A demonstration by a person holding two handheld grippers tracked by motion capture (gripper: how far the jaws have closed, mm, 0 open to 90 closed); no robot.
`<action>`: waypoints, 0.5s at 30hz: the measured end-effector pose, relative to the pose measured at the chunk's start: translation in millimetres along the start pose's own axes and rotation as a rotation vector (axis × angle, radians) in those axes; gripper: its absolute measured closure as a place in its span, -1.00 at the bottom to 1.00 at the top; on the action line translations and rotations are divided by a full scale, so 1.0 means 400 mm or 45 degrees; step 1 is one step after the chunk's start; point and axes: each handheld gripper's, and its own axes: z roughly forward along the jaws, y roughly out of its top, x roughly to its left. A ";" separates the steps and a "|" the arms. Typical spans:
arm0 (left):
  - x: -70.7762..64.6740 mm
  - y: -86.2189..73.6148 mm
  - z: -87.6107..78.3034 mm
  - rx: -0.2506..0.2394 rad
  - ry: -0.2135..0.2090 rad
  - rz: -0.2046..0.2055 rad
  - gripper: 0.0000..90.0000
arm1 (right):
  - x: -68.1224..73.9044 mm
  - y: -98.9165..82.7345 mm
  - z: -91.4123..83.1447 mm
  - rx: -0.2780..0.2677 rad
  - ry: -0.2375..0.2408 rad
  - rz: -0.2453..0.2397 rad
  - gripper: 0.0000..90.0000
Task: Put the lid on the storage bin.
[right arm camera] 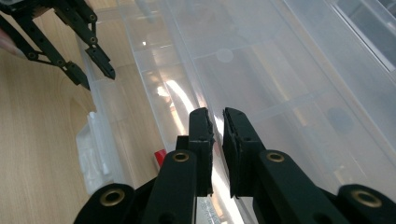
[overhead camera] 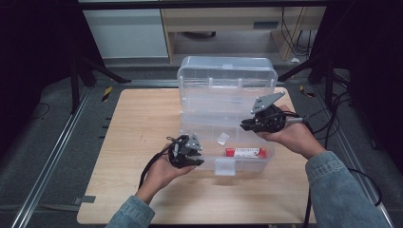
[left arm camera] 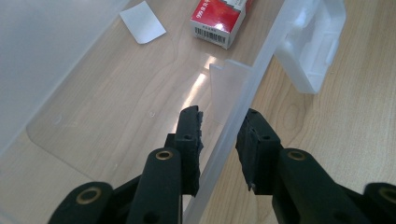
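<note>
In the high view, a clear plastic box (overhead camera: 227, 118) stood open at the centre of the wooden table (overhead camera: 138, 142), its lid raised toward the top of the frame. A red and white carton (overhead camera: 245, 152) lay inside near the box's front wall, with a small white slip (overhead camera: 222, 138) to its left. The left hand (overhead camera: 164, 173) came up from the lower middle, palm cupped under the left gripper (overhead camera: 190, 151), which sat at the box's front left corner. The right hand (overhead camera: 292, 135), in a denim sleeve (overhead camera: 337, 190), reached in from the lower right and held the right gripper (overhead camera: 248, 124) over the box's right side, pointing left. In the left gripper view, the jaws stood apart on either side of the box's front wall (left arm camera: 233, 135), one inside and one outside, not pressing it; the carton (left arm camera: 218, 18) lay at the top centre, the slip (left arm camera: 142, 21) to its left, and the latch (left arm camera: 313, 44) at the upper right. In the right gripper view, the jaws were nearly closed with a thin gap and nothing between them, above the box's dividers (right arm camera: 280, 70); the left gripper (right arm camera: 100, 67) showed at the upper left, jaws spread.
</note>
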 end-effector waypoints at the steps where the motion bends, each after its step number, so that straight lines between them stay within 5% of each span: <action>1: -0.002 -0.001 0.000 -0.001 0.000 -0.013 0.56 | 0.002 -0.003 0.000 -0.003 0.001 0.001 0.82; 13: 0.005 -0.002 -0.004 -0.011 -0.009 0.018 0.55 | 0.012 -0.014 -0.001 -0.016 0.007 0.014 0.80; 15: 0.002 -0.005 -0.011 -0.023 -0.012 -0.013 0.53 | 0.011 -0.014 -0.002 -0.016 0.007 0.013 0.80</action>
